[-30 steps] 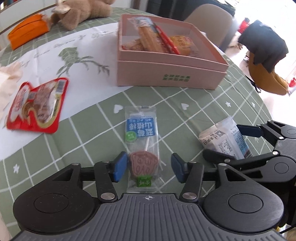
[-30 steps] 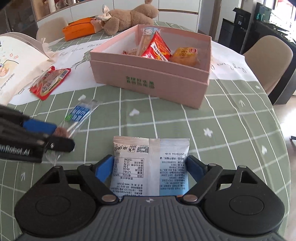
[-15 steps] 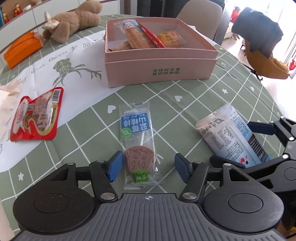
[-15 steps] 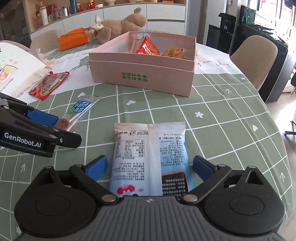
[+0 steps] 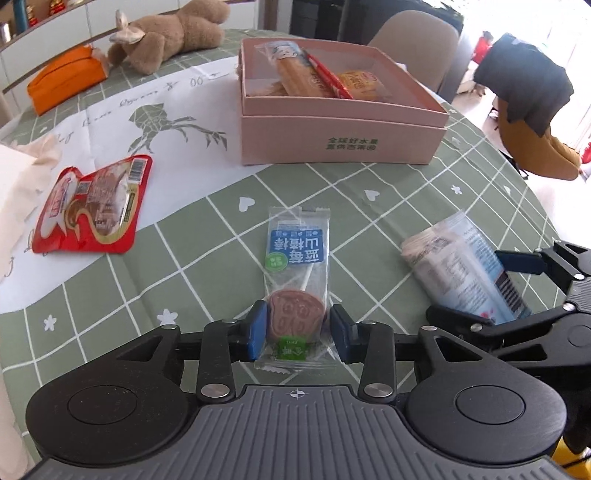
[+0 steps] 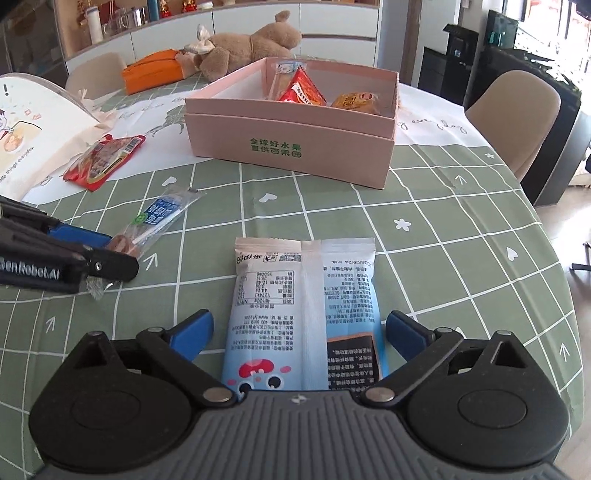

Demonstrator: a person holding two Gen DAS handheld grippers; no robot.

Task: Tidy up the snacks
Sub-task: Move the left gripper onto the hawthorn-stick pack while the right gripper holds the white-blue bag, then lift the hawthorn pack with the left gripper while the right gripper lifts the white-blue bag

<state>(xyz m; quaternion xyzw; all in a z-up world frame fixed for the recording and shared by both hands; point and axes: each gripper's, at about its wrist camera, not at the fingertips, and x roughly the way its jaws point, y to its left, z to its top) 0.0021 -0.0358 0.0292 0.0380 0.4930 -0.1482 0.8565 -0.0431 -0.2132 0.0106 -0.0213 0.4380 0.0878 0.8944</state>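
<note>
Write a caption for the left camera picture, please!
Left tongs closing around a lollipop packet near the pink snack box.

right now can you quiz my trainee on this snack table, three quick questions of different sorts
1. True or false: the red snack pouch is inside the pink box.
2. Which lies between the left tongs? A) lollipop packet B) teddy bear C) orange pouch
3. Fill in: the right tongs straddle the pale blue ____ lying on the tablecloth.

Key: 1 false; 2 A; 3 snack bag
</note>
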